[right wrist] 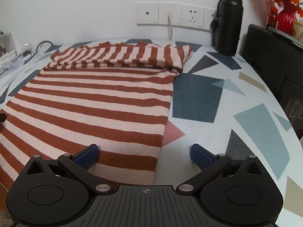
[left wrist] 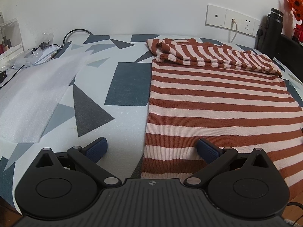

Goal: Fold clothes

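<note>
While my left gripper (left wrist: 151, 149) hangs low over the near edge of the table (left wrist: 128, 124), its blue pads (left wrist: 97, 147) are spread wide with nothing between them. One pad sits over the bare patterned tabletop, the other over the striped sweater (left wrist: 217, 102), so the garment's left edge runs right up the gap between my fingers. That sweater lies flat, rust and pale pink bands across it, and its far end is folded over into a thicker roll of stripes near the wall. Off to the left, a white foam sheet (left wrist: 36, 98) lies on the table, well apart from the sweater, with a tangle of cables (left wrist: 45, 51) behind it. Wall sockets (left wrist: 233, 19) and a dark bottle (left wrist: 273, 32) stand at the far right.

Over to the right wrist view: my right gripper (right wrist: 144, 155) is released too, jaws fully apart, gripping nothing. Its left pad (right wrist: 89, 156) is over the sweater (right wrist: 90, 102), its right pad over bare table (right wrist: 208, 132), so the garment's right edge falls between them. The folded sleeve section lies across the far end, touching the body of the sweater. Beyond it, the black bottle (right wrist: 229, 22) stands by the wall sockets (right wrist: 170, 14), with a red vase (right wrist: 286, 19) of orange flowers further right.
</note>
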### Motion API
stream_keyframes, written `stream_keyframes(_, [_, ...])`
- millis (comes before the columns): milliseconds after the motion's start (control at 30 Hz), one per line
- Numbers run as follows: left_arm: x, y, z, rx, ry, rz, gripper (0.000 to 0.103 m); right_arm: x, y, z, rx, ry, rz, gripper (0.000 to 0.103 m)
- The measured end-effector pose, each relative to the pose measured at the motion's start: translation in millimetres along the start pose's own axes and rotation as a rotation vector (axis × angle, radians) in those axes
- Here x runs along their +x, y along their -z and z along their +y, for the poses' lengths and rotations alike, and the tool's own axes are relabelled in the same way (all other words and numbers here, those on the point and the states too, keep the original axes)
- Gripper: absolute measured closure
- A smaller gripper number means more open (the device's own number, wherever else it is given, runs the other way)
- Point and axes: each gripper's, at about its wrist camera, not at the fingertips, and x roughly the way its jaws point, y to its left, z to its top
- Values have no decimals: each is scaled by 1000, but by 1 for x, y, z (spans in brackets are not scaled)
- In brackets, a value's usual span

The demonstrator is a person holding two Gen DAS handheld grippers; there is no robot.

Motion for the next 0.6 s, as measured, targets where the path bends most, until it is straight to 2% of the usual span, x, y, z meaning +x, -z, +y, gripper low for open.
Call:
stream_keyframes(200, [3, -5, 0, 8, 5, 34, 0, 0, 2, -2, -17, -15, -14, 1])
stream_keyframes(400, [1, -2, 1, 22, 14, 17, 0, -3, 2, -7, -39, -51, -25, 1])
stream_keyframes(600, [0, -7, 4, 71, 51, 55, 0, -22, 7, -18, -30, -61, -50, 1])
